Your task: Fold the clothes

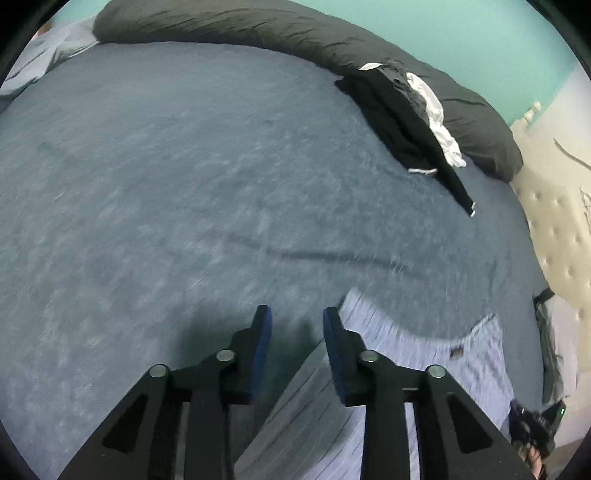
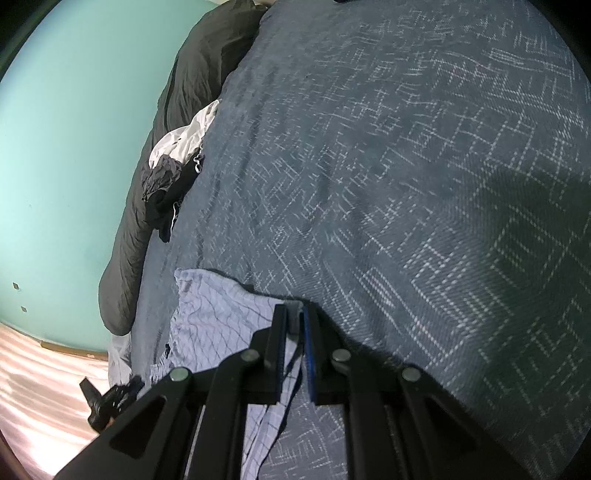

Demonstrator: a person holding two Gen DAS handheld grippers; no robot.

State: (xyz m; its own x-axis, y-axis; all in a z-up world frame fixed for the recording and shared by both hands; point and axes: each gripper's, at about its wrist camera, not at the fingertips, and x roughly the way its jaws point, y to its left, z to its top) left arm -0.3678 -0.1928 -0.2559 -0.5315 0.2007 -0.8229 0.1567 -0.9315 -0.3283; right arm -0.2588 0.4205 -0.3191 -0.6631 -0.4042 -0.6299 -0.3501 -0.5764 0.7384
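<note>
A pale lilac checked garment [image 1: 424, 354] lies near the edge of a blue patterned bedspread [image 1: 184, 166]. My left gripper [image 1: 297, 312] hovers open over the garment's left edge. Nothing sits between its blue pads, and the cloth runs under its right finger [image 1: 334, 332]. In the right wrist view the same garment [image 2: 218, 317] lies crumpled on the bedspread [image 2: 406, 147]. My right gripper [image 2: 294, 310] is shut on a fold of it, with cloth pinched between the pads and hanging below them.
A pile of black and white clothes [image 1: 406, 118] [image 2: 173, 162] rests against a long dark grey rolled duvet [image 1: 258, 26] [image 2: 147, 221] by the teal wall. A tufted cream headboard [image 1: 554, 221] borders the bed. A black device [image 2: 107, 398] sits beyond the bed edge.
</note>
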